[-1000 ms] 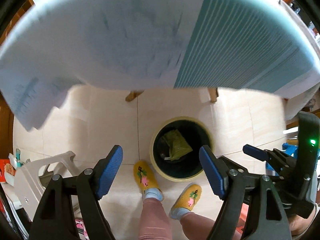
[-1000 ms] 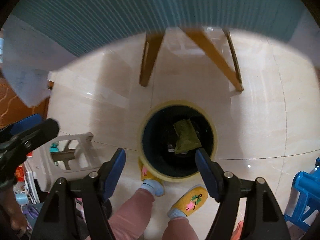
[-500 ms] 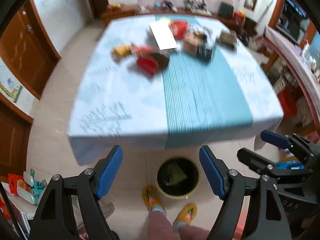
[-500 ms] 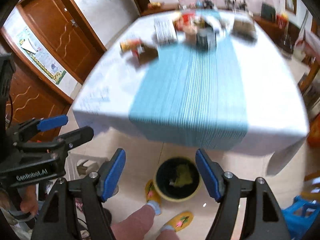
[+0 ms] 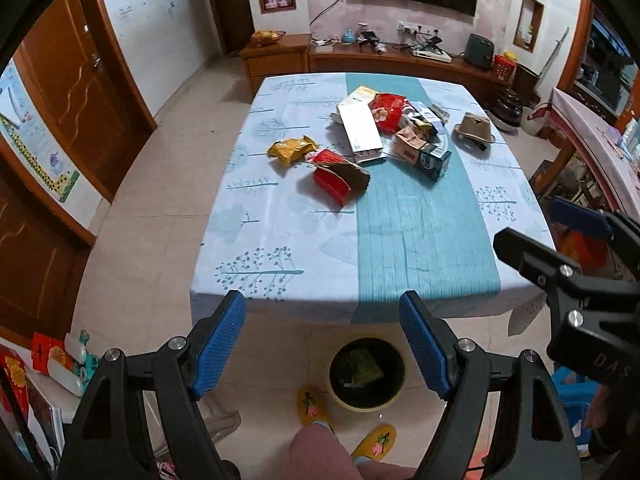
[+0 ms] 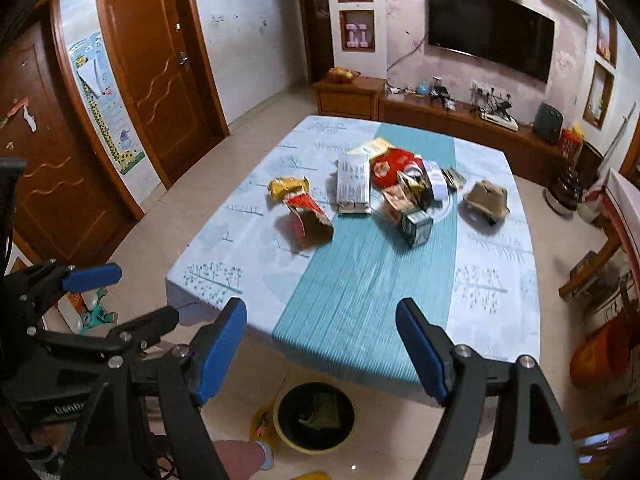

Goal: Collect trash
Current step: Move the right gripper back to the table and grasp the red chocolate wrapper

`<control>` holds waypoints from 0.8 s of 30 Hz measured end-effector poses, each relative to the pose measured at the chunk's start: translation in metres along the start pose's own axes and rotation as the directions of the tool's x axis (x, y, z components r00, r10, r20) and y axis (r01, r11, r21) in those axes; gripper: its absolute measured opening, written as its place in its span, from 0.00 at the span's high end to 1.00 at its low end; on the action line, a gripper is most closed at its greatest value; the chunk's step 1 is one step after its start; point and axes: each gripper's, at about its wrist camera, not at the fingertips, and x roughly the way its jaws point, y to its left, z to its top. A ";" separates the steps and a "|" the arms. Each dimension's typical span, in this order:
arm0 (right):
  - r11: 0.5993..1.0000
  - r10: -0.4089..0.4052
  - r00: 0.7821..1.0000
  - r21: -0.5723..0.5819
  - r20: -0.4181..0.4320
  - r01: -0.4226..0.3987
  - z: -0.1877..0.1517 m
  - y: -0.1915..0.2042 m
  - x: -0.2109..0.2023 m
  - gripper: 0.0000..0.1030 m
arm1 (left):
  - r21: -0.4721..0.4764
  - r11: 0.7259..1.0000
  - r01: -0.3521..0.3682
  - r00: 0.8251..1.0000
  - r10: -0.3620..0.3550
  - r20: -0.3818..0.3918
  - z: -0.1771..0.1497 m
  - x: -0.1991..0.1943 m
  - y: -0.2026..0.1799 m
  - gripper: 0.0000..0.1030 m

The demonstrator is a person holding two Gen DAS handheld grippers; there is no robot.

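A pile of trash lies on the far half of the blue-and-white clothed table (image 5: 420, 240) (image 6: 360, 288): a yellow packet (image 5: 292, 148) (image 6: 288, 188), a red and brown box (image 5: 340, 178) (image 6: 308, 220), a white carton (image 5: 360, 128) (image 6: 352, 184) and several other wrappers. On the floor at the table's near edge stands the trash bin (image 5: 360, 407) (image 6: 312, 446) with a green packet (image 5: 362, 364) (image 6: 324, 408) inside. My left gripper (image 5: 322, 340) hangs open and empty, high above the bin. My right gripper (image 6: 322, 340) is beside it, its jaws opening with nothing between them.
A person's feet in yellow slippers (image 5: 312, 400) stand next to the bin. A blue plastic stool (image 5: 572, 388) is on the right and a shelf with small items (image 5: 60, 360) on the left. Wooden doors (image 6: 160, 72) and a TV cabinet (image 6: 460, 120) line the room.
Both grippers rose from low over the bin, under the table's edge, to well above the tabletop. The trash pile came into view and the bin shrank below.
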 end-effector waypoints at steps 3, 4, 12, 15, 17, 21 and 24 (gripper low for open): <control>1.000 -0.009 1.000 -0.023 0.002 0.009 0.010 0.005 0.005 0.25 | -0.005 1.000 -0.002 1.000 0.002 0.014 0.005 0.001 0.006 0.25; 0.999 -0.012 1.000 -0.031 0.000 0.012 0.014 0.006 0.009 0.25 | -0.002 1.000 -0.004 1.000 0.004 0.020 0.009 0.004 0.009 0.25; 0.998 -0.057 0.998 -0.022 -0.038 0.056 0.050 0.016 0.058 0.25 | 0.070 0.998 0.006 1.000 -0.007 0.012 0.062 0.050 0.036 0.25; 0.998 -0.070 0.995 0.003 -0.072 0.070 0.067 0.018 0.085 0.25 | 0.089 0.996 0.028 1.000 -0.028 0.003 0.087 0.069 0.051 0.25; 0.997 -0.079 0.992 0.011 -0.102 0.080 0.078 0.020 0.108 0.25 | 0.099 0.994 0.043 0.999 -0.042 -0.008 0.104 0.084 0.062 0.25; 0.994 -0.099 0.984 0.023 -0.151 0.103 0.096 0.026 0.150 0.25 | 0.126 0.990 0.065 0.997 -0.060 -0.046 0.132 0.119 0.084 0.25; 0.992 -0.106 0.976 0.042 -0.192 0.116 0.107 0.030 0.180 0.25 | 0.142 0.987 0.074 0.995 -0.063 -0.077 0.148 0.145 0.099 0.25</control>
